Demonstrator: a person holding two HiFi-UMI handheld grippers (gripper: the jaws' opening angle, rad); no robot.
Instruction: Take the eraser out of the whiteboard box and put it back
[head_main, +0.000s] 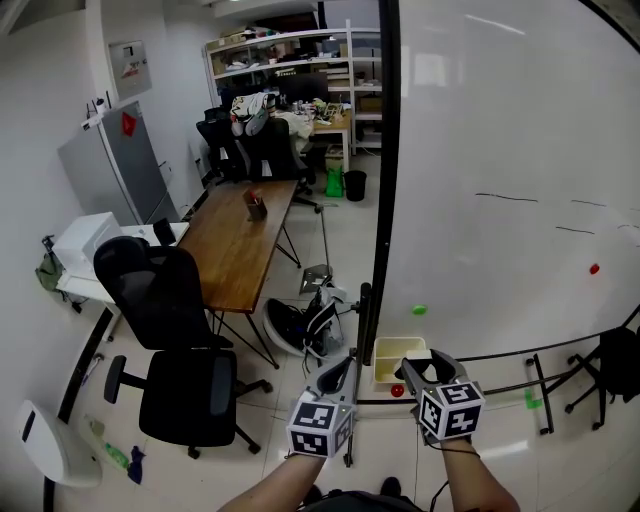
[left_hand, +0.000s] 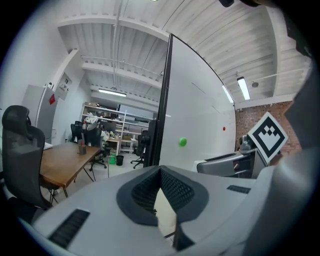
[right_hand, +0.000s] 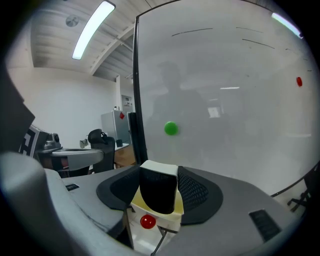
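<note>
My right gripper (right_hand: 159, 175) is shut on the eraser (right_hand: 159, 192), a black block with a white top that stands upright between the pads. Just below it sits the cream whiteboard box (right_hand: 170, 214), with a red magnet (right_hand: 147, 221) at its front. In the head view the box (head_main: 398, 352) hangs on the lower frame of the whiteboard (head_main: 500, 150), and the right gripper (head_main: 418, 368) is right over it. My left gripper (head_main: 338, 372) hovers to the left of the box. Its pads (left_hand: 172, 187) meet at the tips with nothing between them.
A green magnet (head_main: 419, 310) and a red magnet (head_main: 594, 268) stick to the board. The board's black post (head_main: 384, 200) and stand feet (head_main: 540, 392) are close by. A black office chair (head_main: 170, 340) and a long wooden table (head_main: 240, 240) stand to the left.
</note>
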